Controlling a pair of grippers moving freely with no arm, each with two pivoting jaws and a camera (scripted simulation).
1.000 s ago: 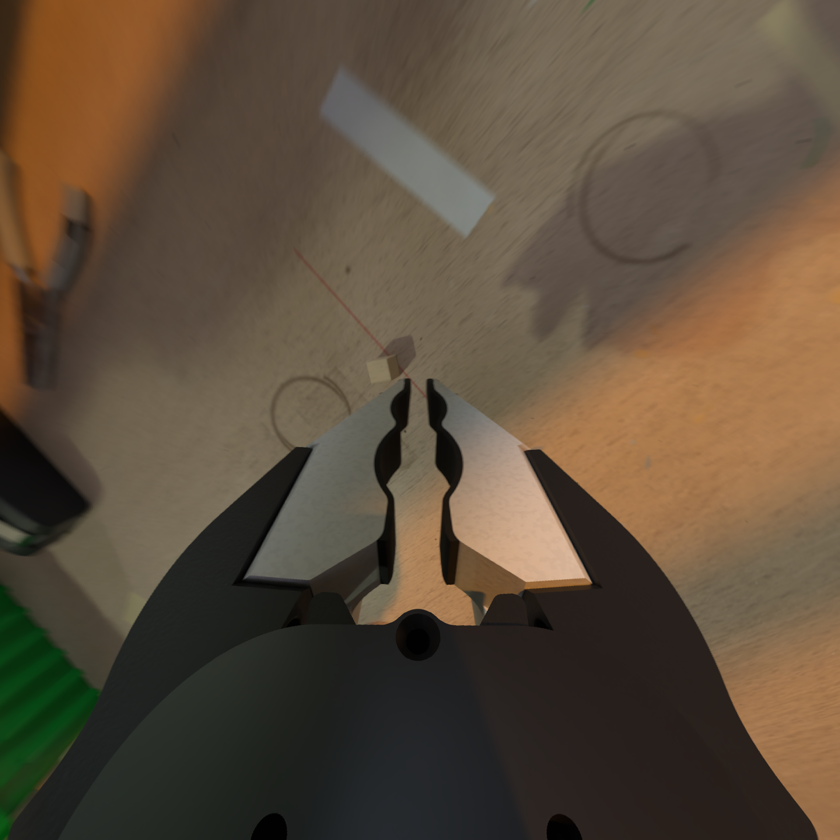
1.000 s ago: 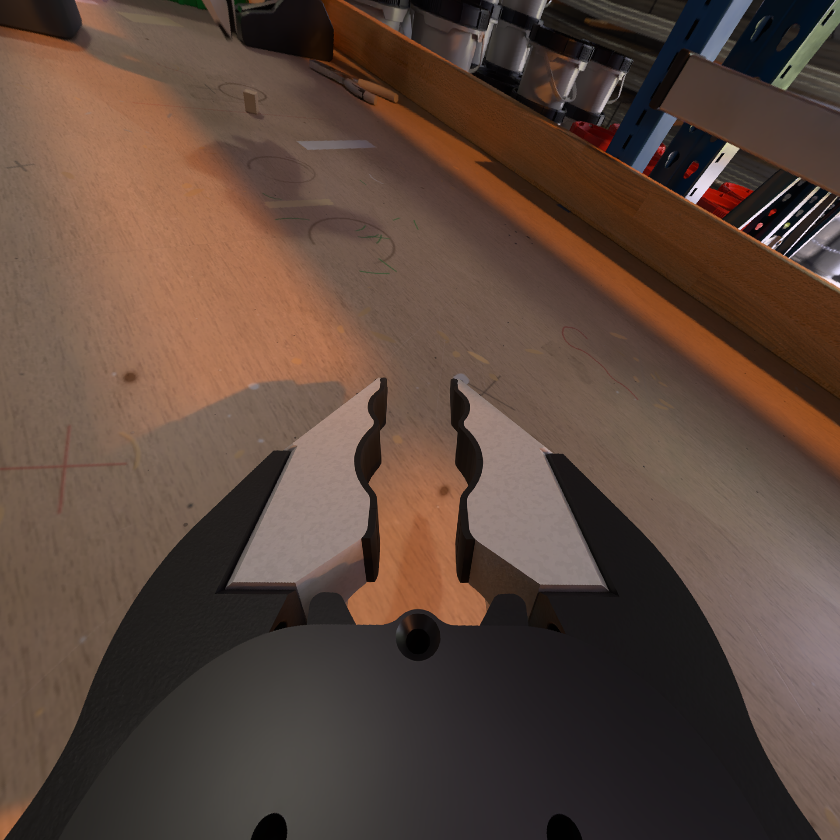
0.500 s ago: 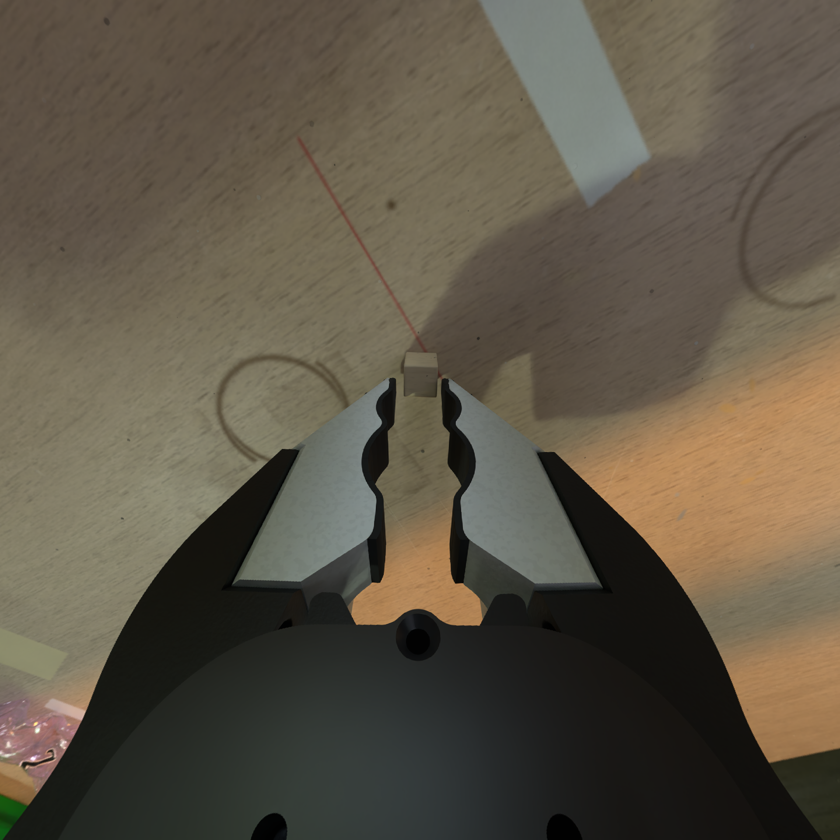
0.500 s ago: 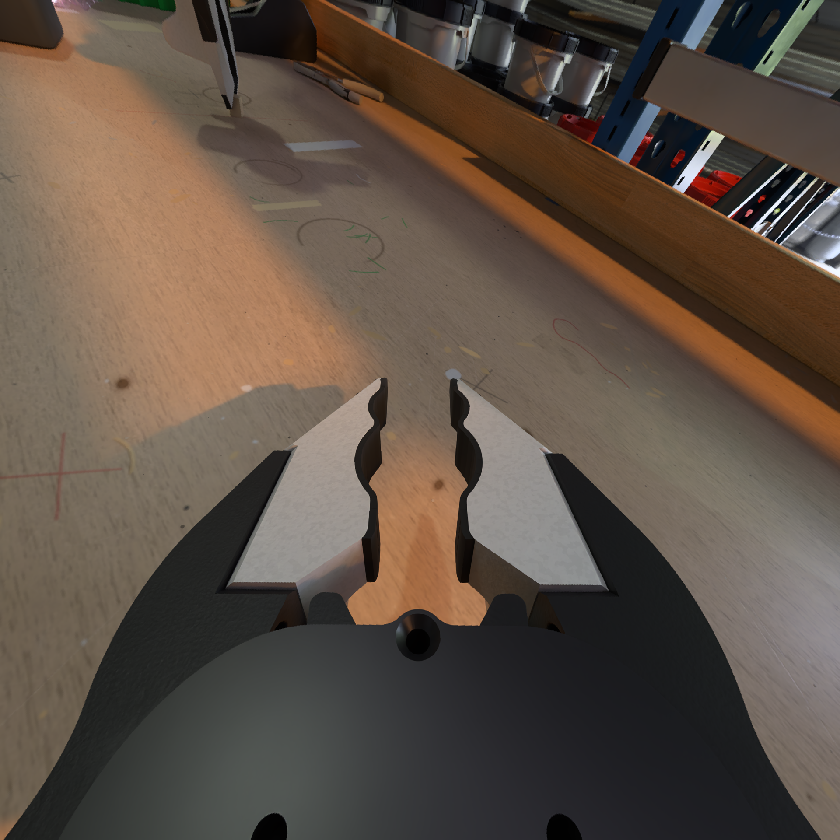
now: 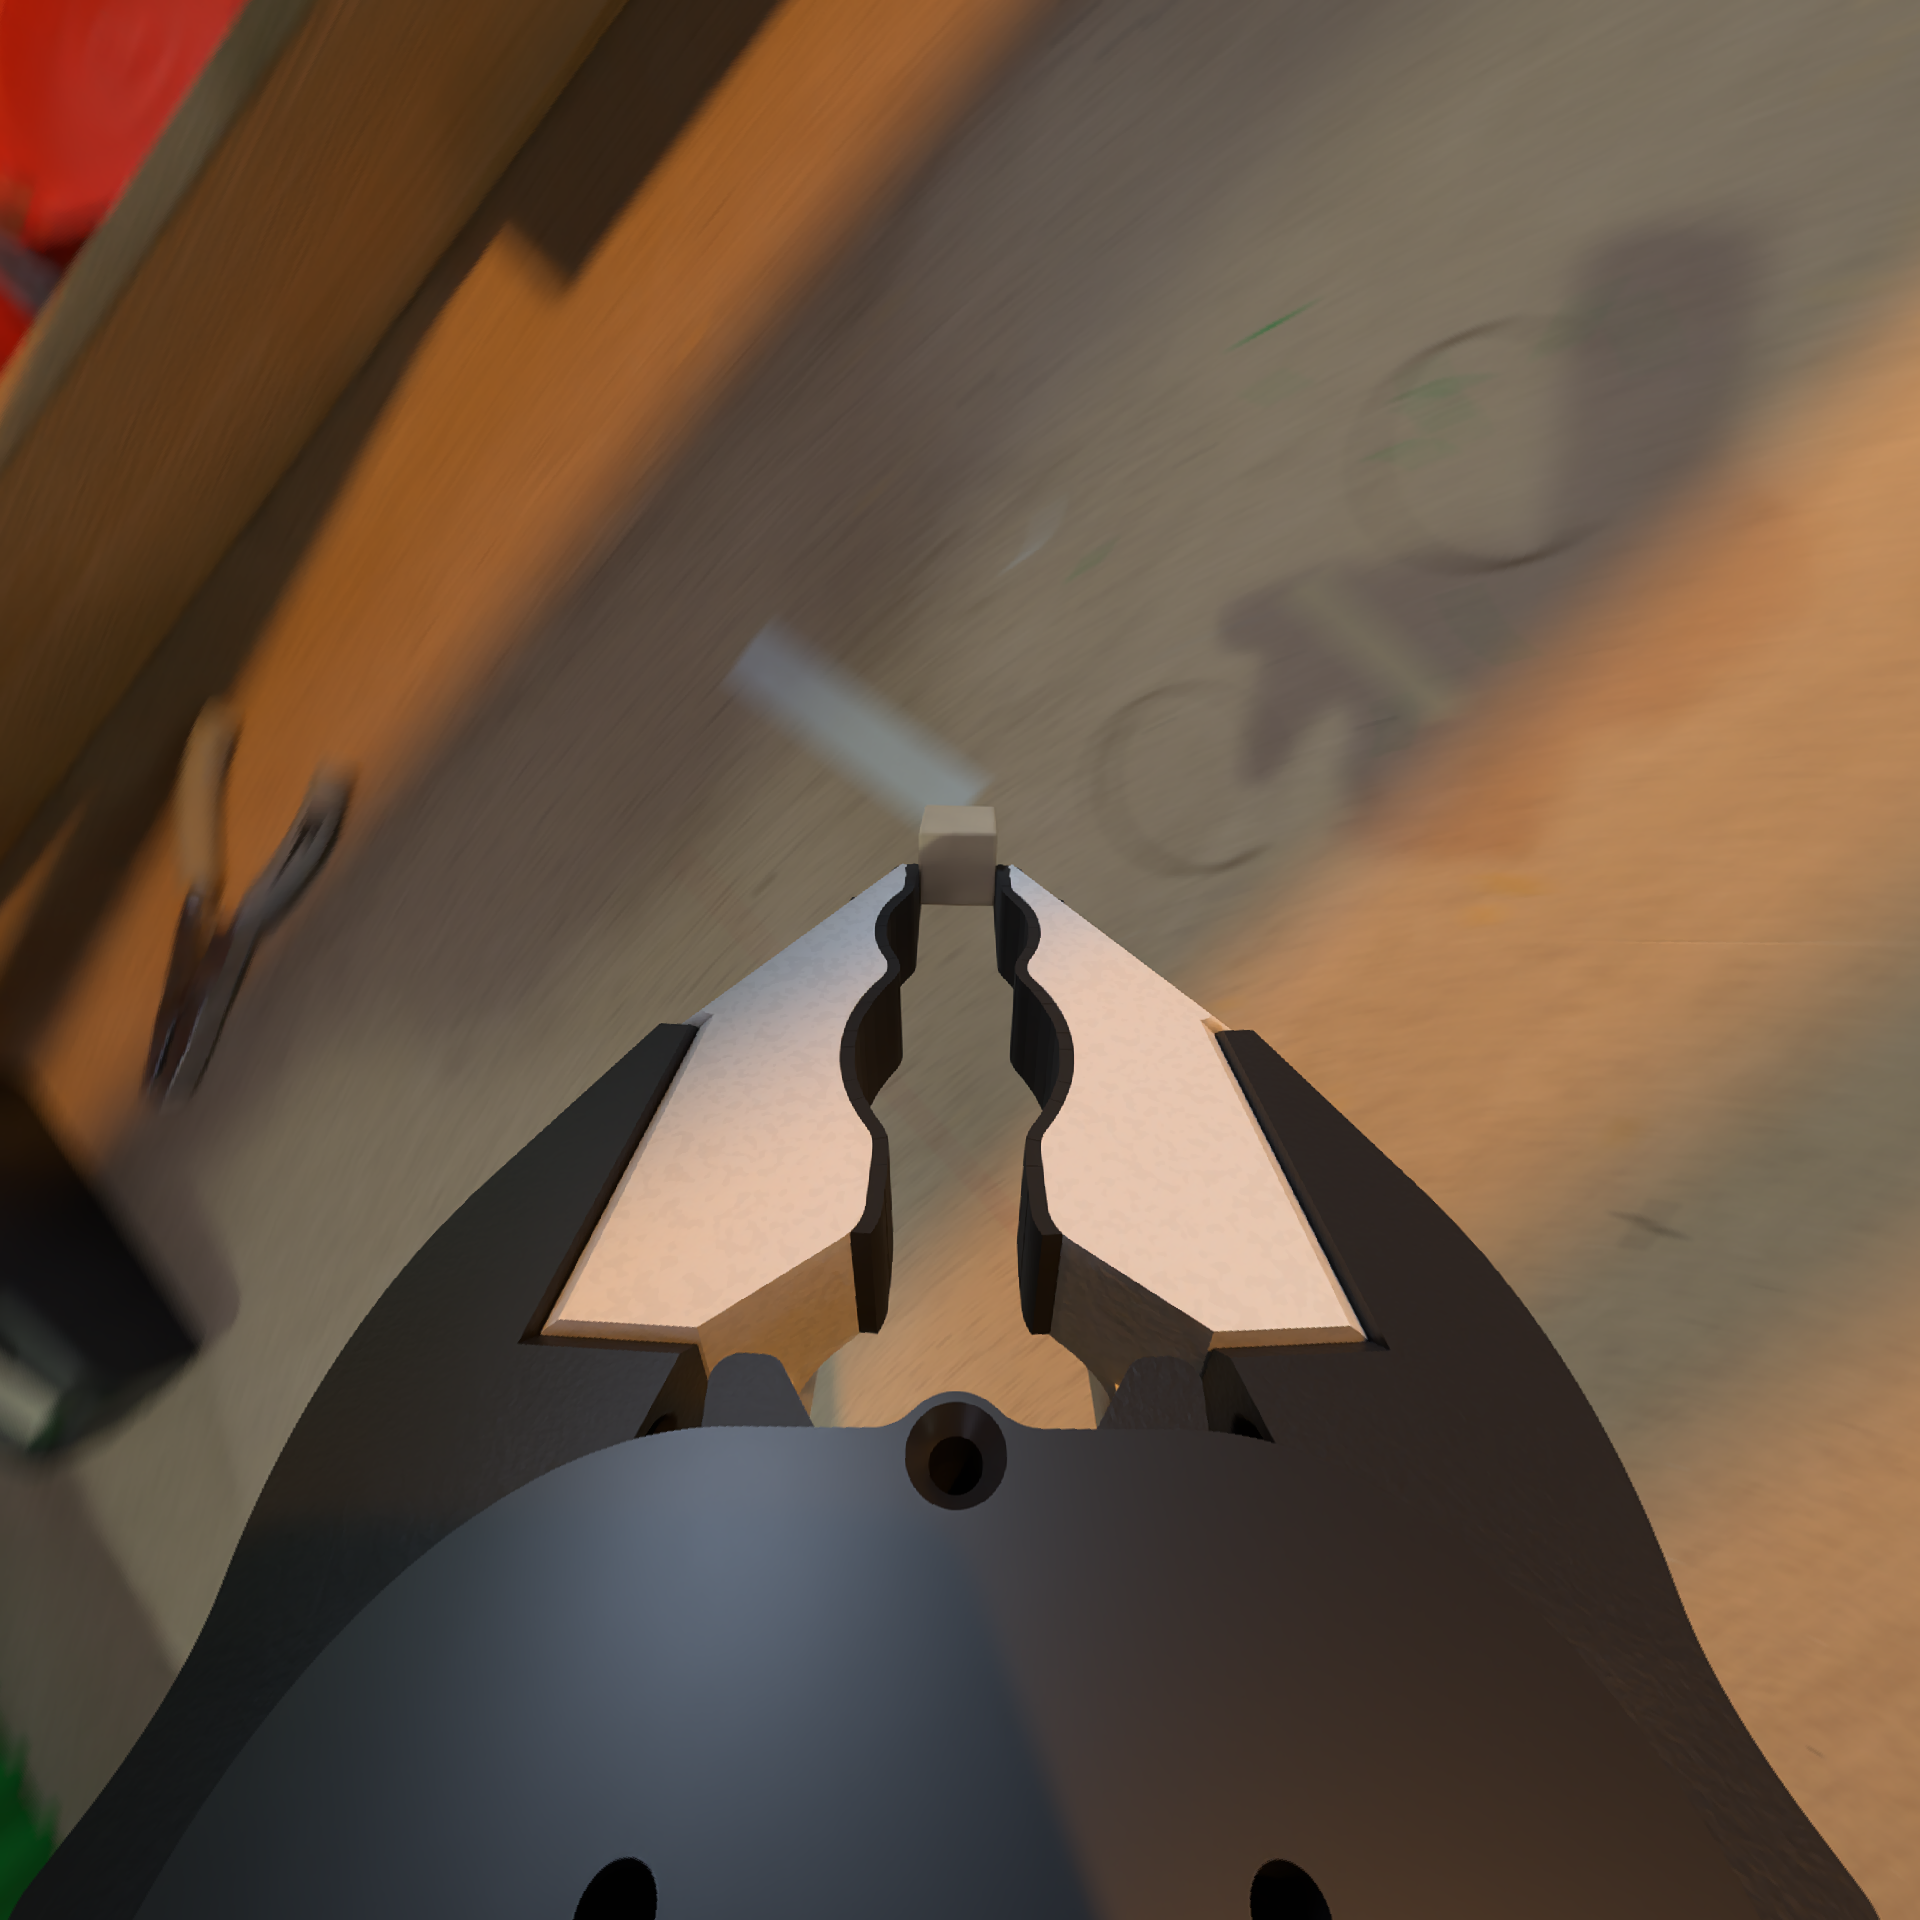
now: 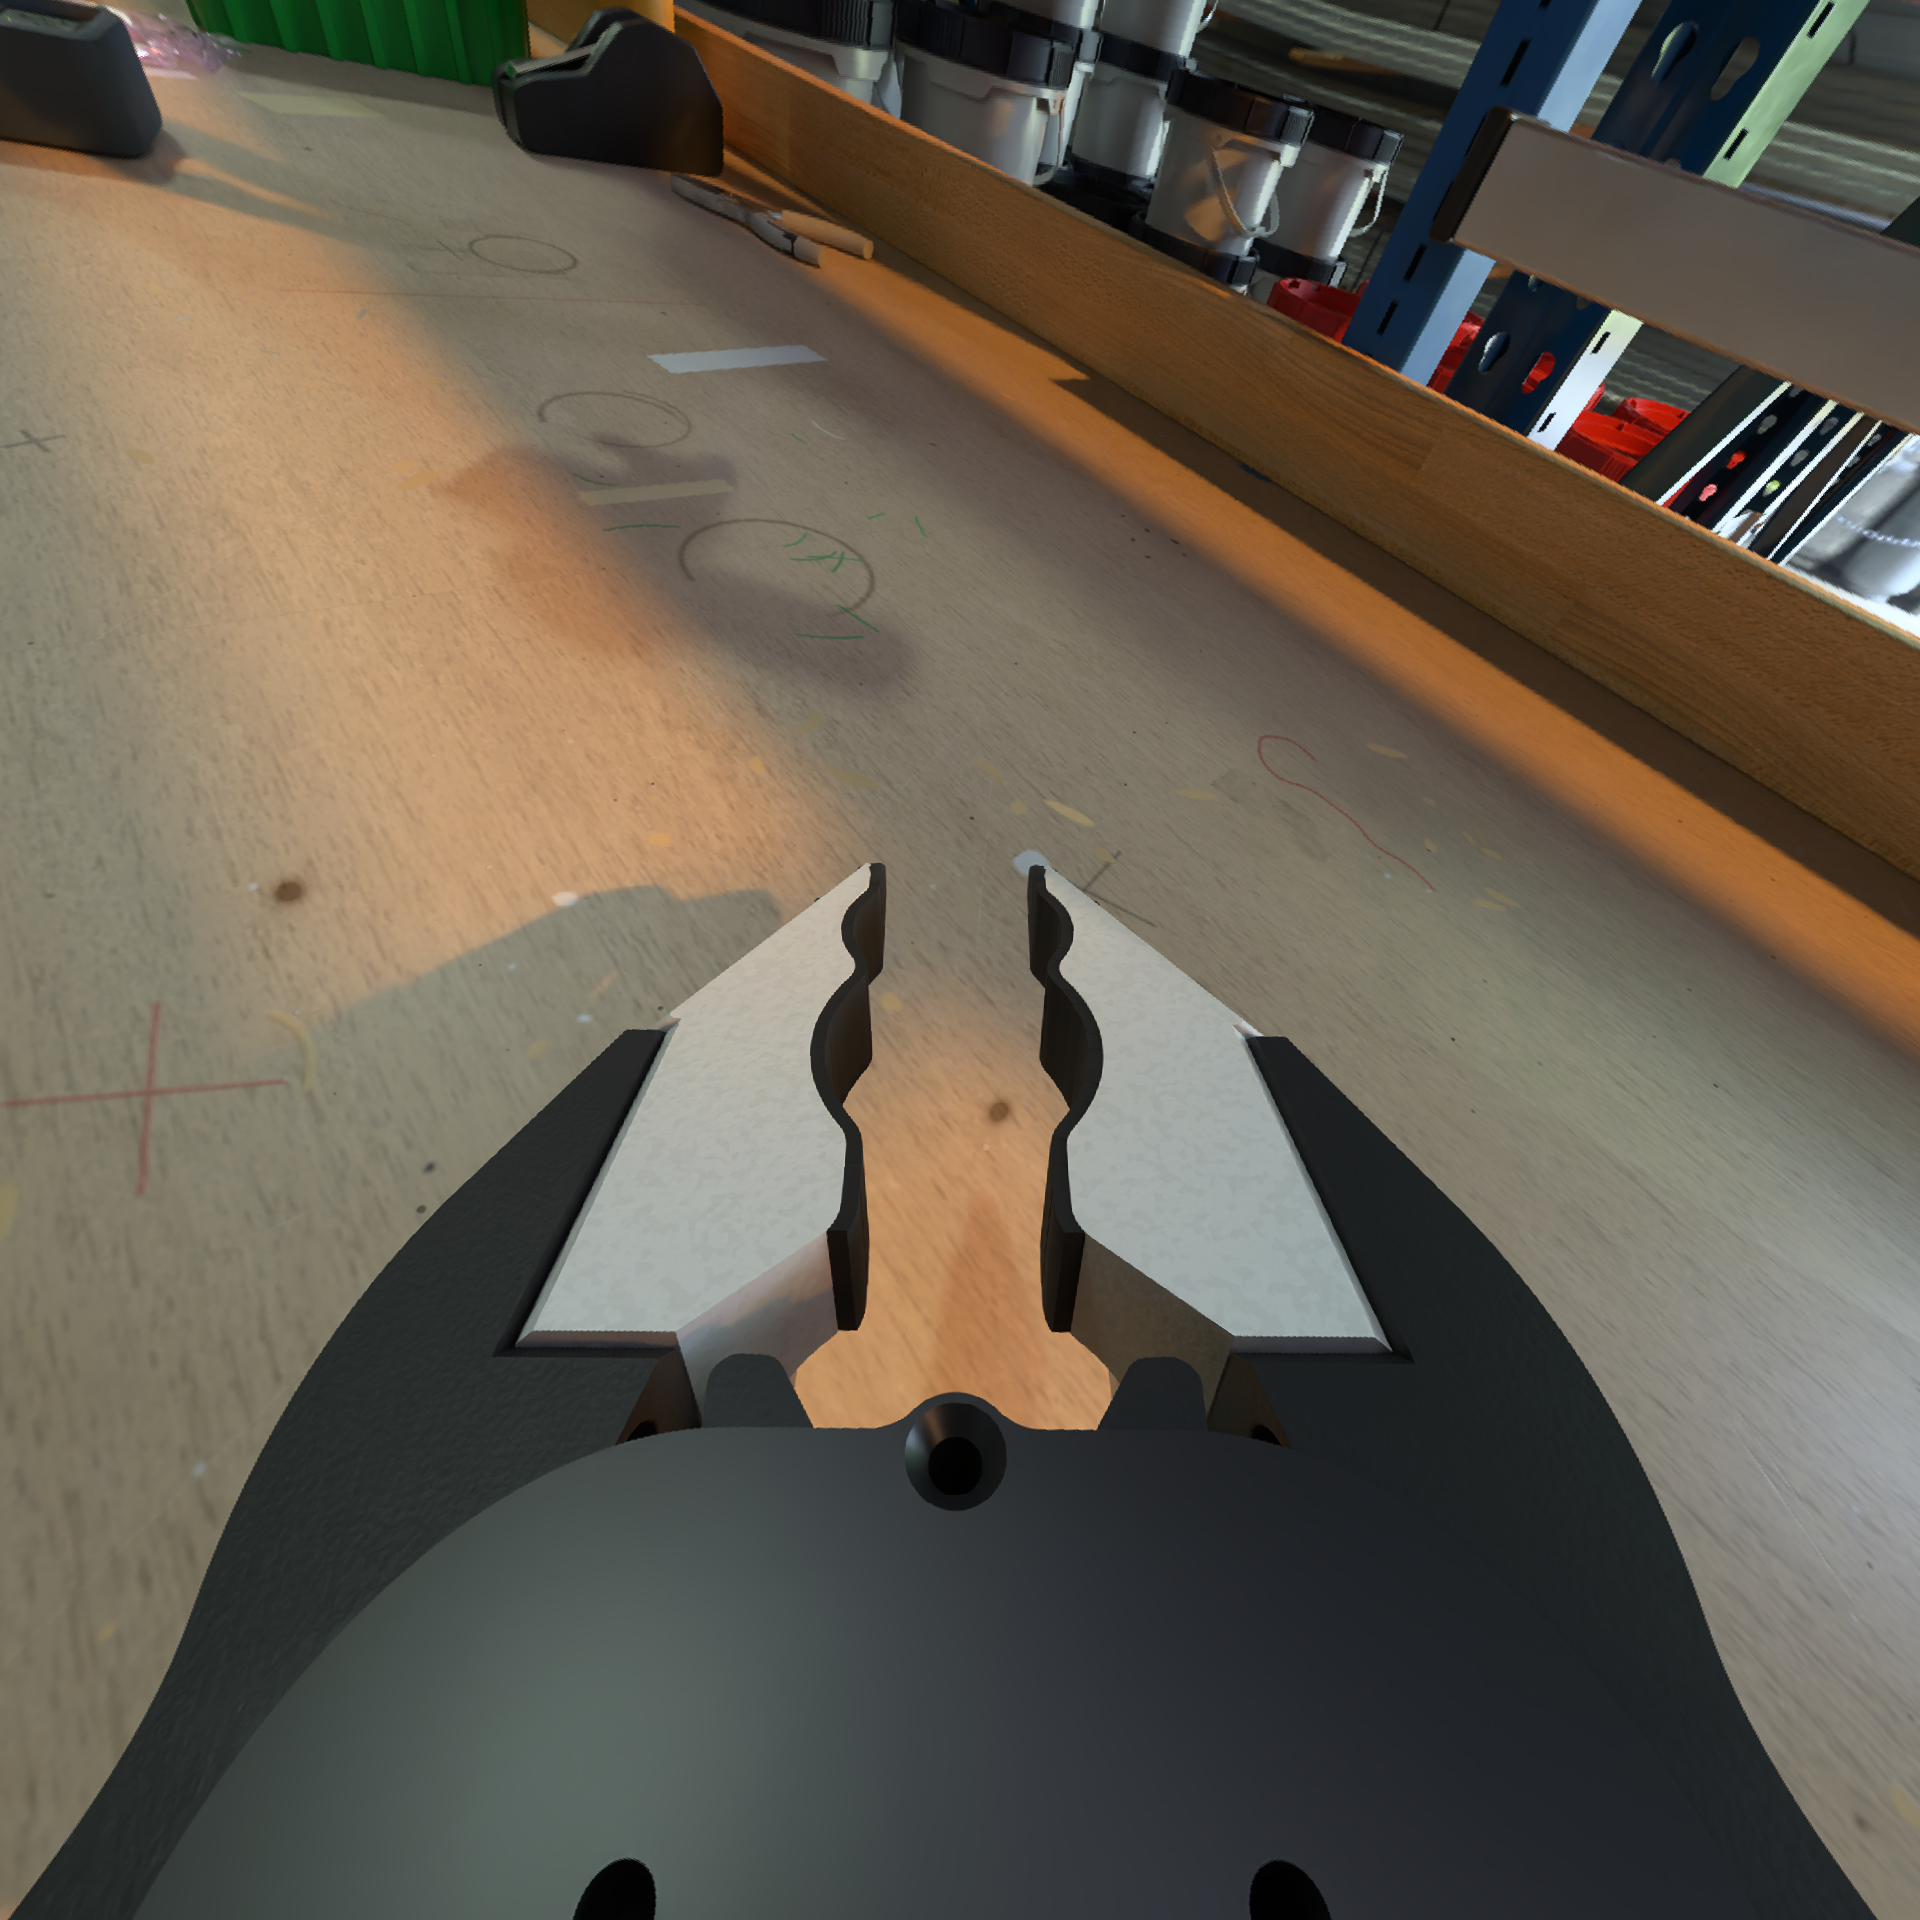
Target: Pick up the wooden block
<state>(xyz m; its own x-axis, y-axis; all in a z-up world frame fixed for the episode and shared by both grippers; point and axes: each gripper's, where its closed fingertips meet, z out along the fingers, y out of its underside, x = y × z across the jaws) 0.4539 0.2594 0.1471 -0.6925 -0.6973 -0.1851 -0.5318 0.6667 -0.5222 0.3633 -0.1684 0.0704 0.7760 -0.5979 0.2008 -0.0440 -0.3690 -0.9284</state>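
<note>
The wooden block (image 5: 956, 847) is a small pale cube, seen only in the left wrist view. It sits pinched between the tips of my left gripper (image 5: 956, 885), which is shut on it and holds it above the wooden tabletop (image 5: 1558, 1039). The table behind it is blurred. My right gripper (image 6: 954, 875) is open and empty, low over the tabletop (image 6: 416, 727). Neither the block nor the left gripper shows in the right wrist view; only a shadow (image 6: 644, 462) lies on the table there.
A wooden rail (image 6: 1247, 343) runs along the table's right side, with white buckets (image 6: 1195, 156) behind it. Pliers (image 6: 769, 223) and a black holder (image 6: 613, 94) lie near the rail. A white tape strip (image 6: 738, 358) is stuck to the table.
My left gripper closed on the block and rose with it; the table now looks farther off and blurred. It has left the right wrist view. The right gripper barely moved.
</note>
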